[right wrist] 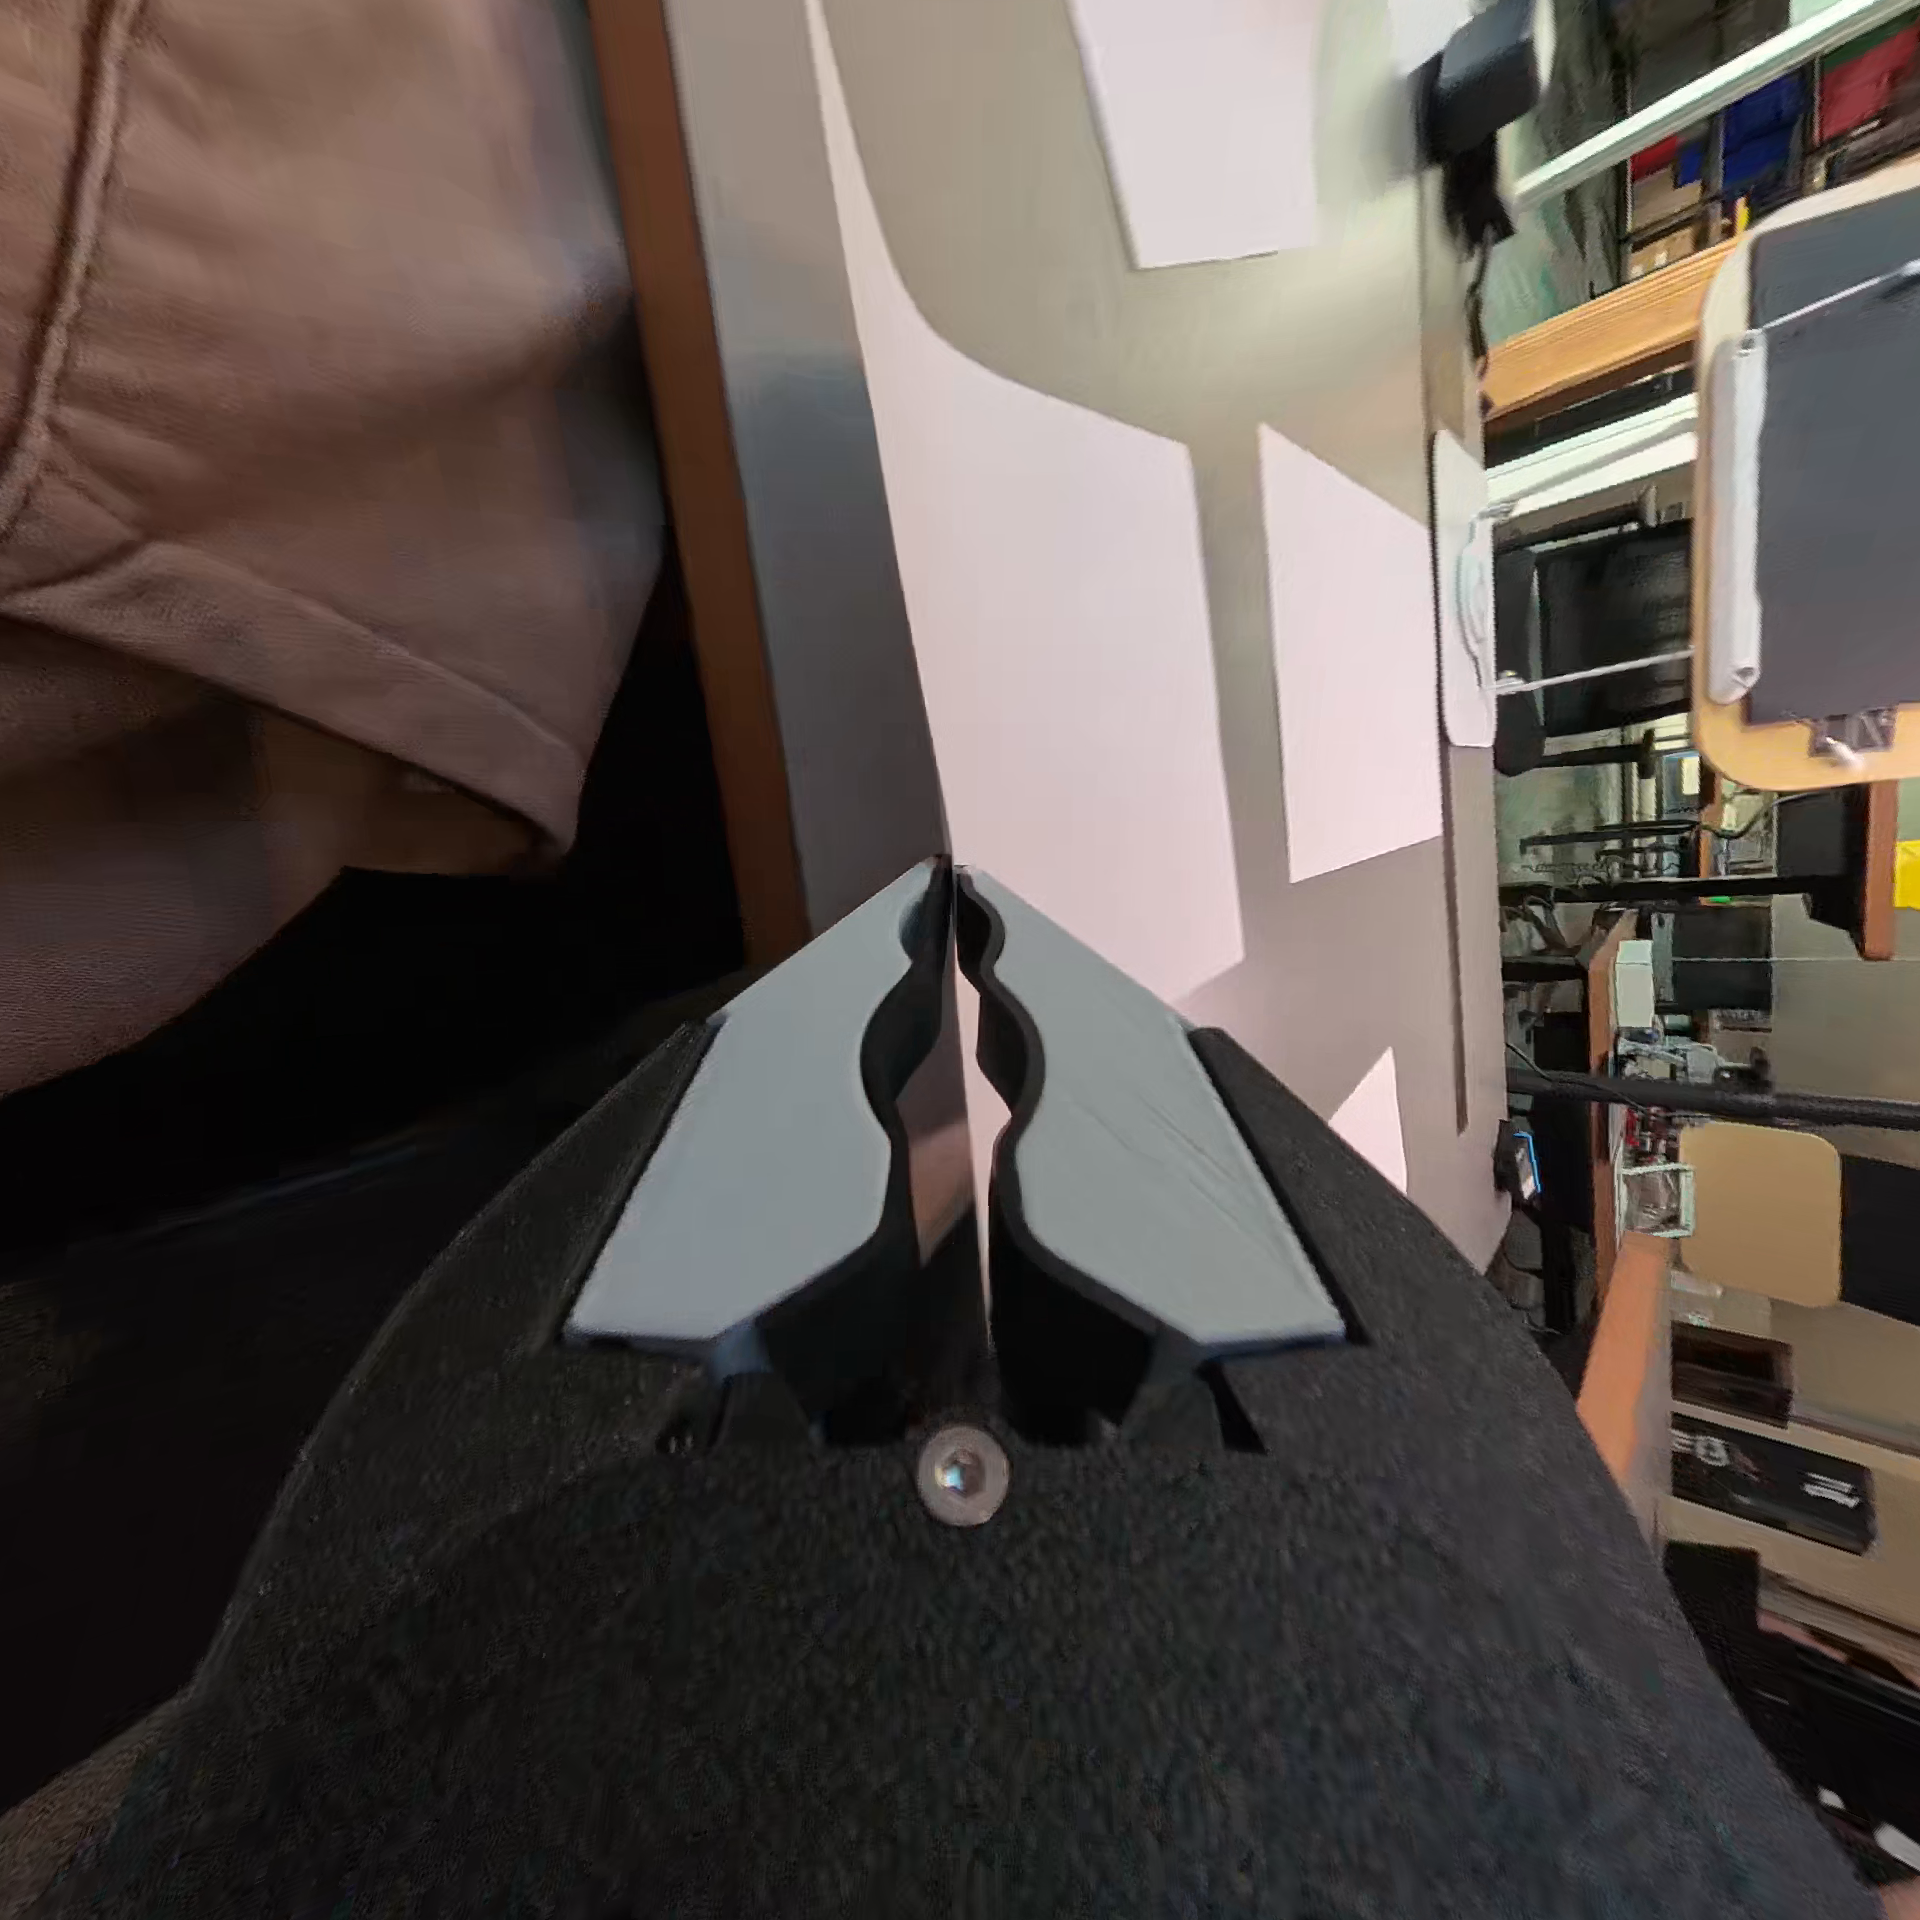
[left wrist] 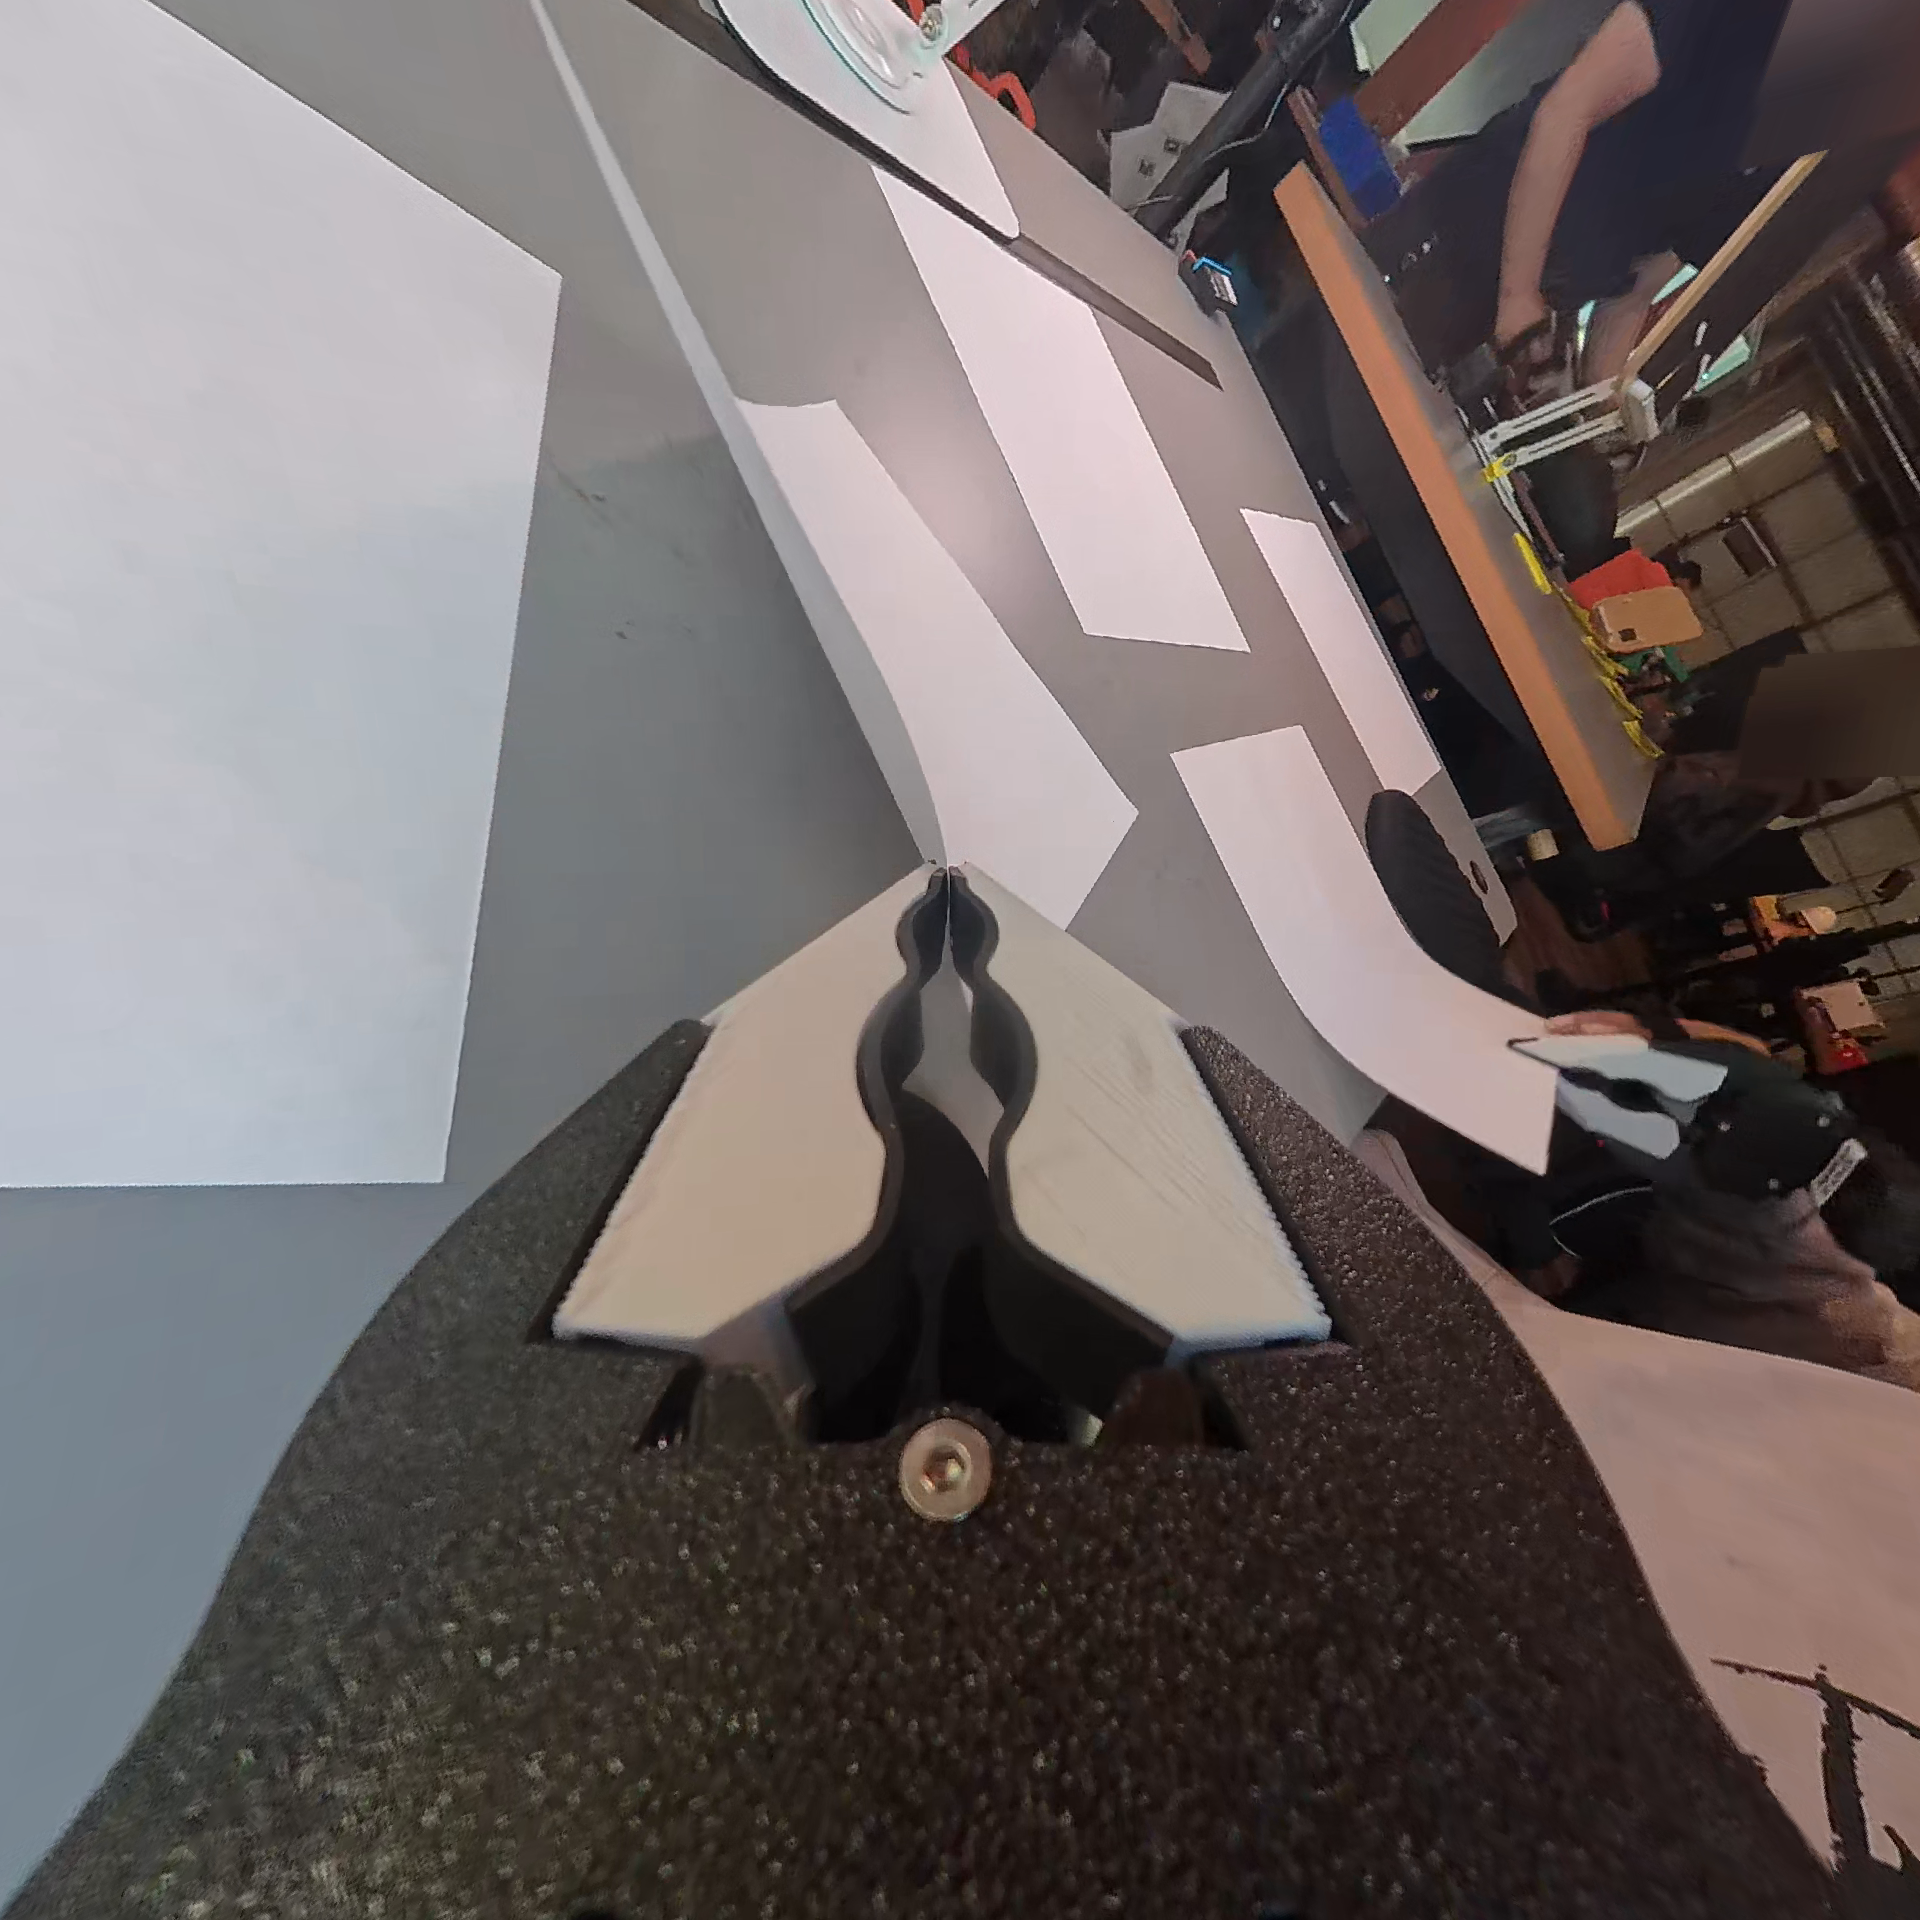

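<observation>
Paper sheet [left wrist: 997,748] pinched edge-on in left tongs [left wrist: 948,868], right tongs [right wrist: 948,862]

Two matching hand-held grippers, black bodies with pale grey fingers.

The left gripper [left wrist: 948,873] and the right gripper [right wrist: 948,864] each have a rough, speckled black housing, two flat light-grey ridged plastic fingers [left wrist: 1122,1122] lined with wavy black rubber pads [right wrist: 1013,1049], and one silver hex-socket screw [left wrist: 943,1472] at the centre. The person wears a loose brownish-pink fabric sleeve [right wrist: 260,436].
</observation>
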